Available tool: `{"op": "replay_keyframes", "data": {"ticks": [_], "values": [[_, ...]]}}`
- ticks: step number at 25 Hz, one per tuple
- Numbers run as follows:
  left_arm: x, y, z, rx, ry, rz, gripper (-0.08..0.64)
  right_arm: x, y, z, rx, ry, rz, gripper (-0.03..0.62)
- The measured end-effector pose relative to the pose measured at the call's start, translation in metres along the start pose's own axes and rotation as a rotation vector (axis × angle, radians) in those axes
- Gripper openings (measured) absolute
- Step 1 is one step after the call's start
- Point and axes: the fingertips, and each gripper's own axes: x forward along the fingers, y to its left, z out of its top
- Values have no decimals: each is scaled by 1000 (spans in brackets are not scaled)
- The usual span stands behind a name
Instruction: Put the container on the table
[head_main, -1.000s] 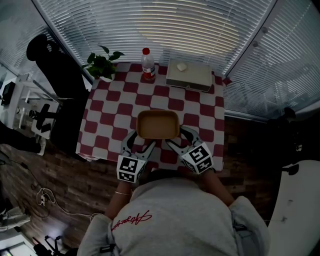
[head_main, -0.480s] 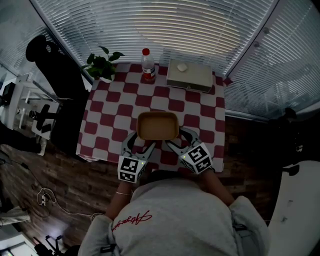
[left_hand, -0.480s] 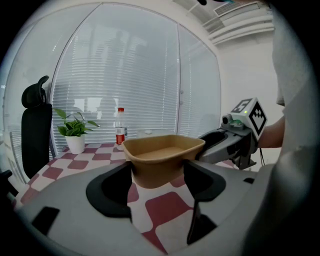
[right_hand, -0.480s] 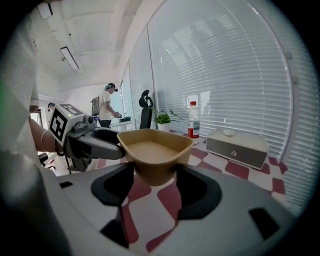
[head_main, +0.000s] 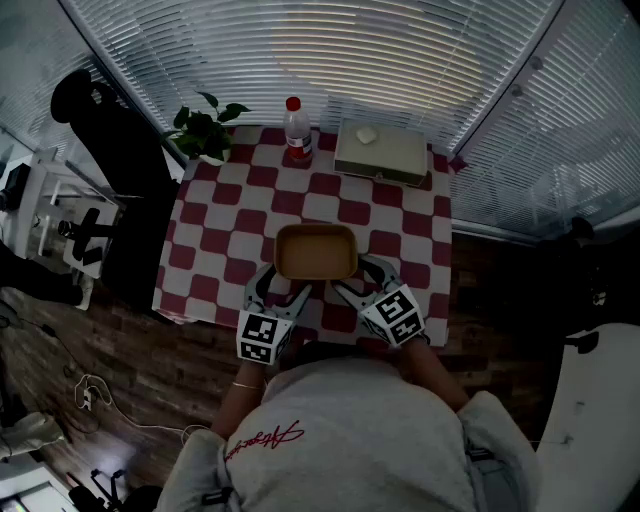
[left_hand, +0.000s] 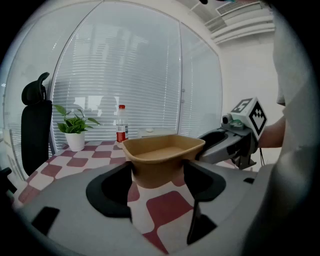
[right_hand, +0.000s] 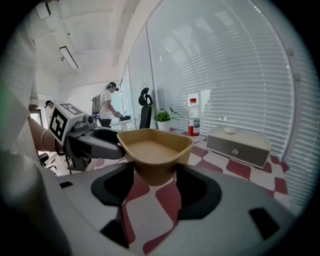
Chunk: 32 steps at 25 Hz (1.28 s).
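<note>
A tan, empty paper container (head_main: 316, 252) hangs over the near part of the red-and-white checkered table (head_main: 220, 230), and both grippers hold it. My left gripper (head_main: 280, 288) is shut on its near left corner. My right gripper (head_main: 365, 281) is shut on its near right corner. In the left gripper view the container (left_hand: 162, 155) fills the gap between the left gripper's (left_hand: 157, 175) jaws, and both touch its sides. In the right gripper view the container (right_hand: 152, 150) sits the same way in the right gripper (right_hand: 155, 176). Its base seems slightly above the cloth.
At the table's far edge stand a potted plant (head_main: 205, 130), a red-capped bottle (head_main: 297, 130) and a grey drawer box (head_main: 380, 155) with a small white object (head_main: 366, 135) on top. A black office chair (head_main: 110, 130) is to the left. Blinds close the back. People (right_hand: 106, 105) stand far behind.
</note>
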Motion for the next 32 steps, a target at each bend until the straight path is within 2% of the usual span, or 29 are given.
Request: {"op": "replay_keyframes", "data": {"ticks": [7, 32], "values": [[4, 4, -5, -22, 4, -4, 322, 5, -3, -3, -1, 12, 4, 270], [8, 4, -27, -14, 55, -6, 322, 14, 1, -24, 11, 75, 15, 267]]}}
